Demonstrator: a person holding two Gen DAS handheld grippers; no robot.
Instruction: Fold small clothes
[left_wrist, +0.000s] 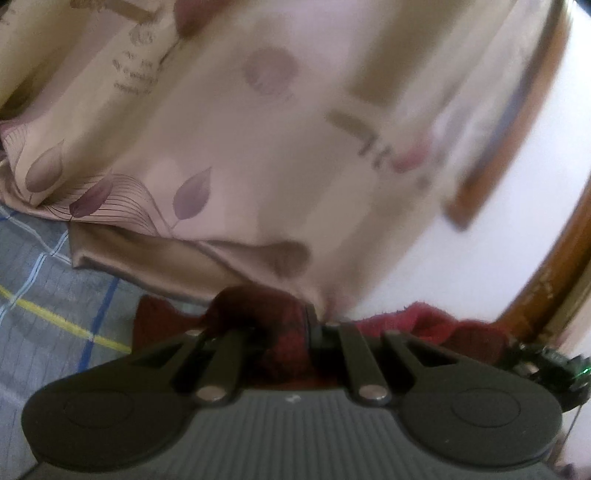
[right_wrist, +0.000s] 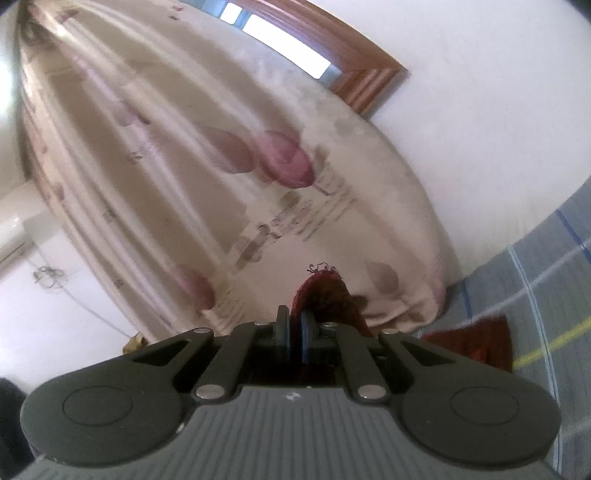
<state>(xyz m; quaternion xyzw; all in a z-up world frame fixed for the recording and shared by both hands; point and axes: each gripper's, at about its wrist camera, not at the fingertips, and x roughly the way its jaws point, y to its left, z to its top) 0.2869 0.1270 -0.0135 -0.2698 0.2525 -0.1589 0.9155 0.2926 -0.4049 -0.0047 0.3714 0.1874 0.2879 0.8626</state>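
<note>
I have the dark red knitted garment (left_wrist: 280, 321) lifted off the checked bedsheet (left_wrist: 40, 295), my left gripper (left_wrist: 284, 328) and right gripper (right_wrist: 294, 328) each clamped tight on an edge, so it hangs straight before the leaf-print curtain (right_wrist: 221, 184), ready for folding

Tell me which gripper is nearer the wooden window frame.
Hard to say; neither touches it. The left gripper and the right gripper are each shut on the dark red cloth, low before the curtain; the wooden window frame sits beyond.
</note>
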